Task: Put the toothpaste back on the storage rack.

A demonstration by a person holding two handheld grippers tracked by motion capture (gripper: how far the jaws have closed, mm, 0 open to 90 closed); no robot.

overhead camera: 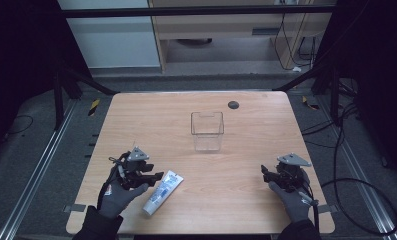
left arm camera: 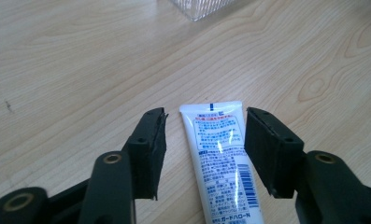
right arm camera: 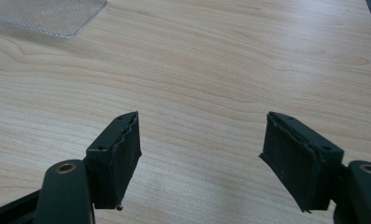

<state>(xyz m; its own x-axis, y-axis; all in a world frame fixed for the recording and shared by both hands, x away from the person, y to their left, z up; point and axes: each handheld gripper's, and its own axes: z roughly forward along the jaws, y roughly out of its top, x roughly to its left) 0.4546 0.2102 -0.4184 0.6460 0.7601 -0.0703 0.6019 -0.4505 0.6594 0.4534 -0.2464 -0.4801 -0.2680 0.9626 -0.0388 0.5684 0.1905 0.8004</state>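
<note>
Your left tongs (overhead camera: 153, 176) sit at the lower left of the high view, spread apart, with the tube (overhead camera: 162, 192) lying flat on the worktop (overhead camera: 246, 165) just to their right. In the left gripper view the tube (left arm camera: 224, 158) runs up the middle of the frame between the two black pads (left arm camera: 151, 149), crimped end farthest from you, and a strip of bare wood shows on either side of it. So nothing is pinched: the pads flank the tube without pressing it. The tongs line up with the tube's length, which suits a squeeze across its flat faces rather than its edges.

Your right tongs (overhead camera: 267, 175) rest at the lower right of the high view, well apart from the tube. In the right gripper view these tongs (right arm camera: 199, 154) stand wide open over bare wood, holding nothing; that hand looks parked, out of the way of the left.

The clear box (overhead camera: 207, 131) stands upright at the centre of the high view, open side up, well beyond the tube. Its corner shows at the top of the left gripper view (left arm camera: 199, 8) and at the upper left of the right gripper view (right arm camera: 52, 16). With its mouth up and nothing around it, it looks like the likely place for the tube, though that is only a judgement.
</note>
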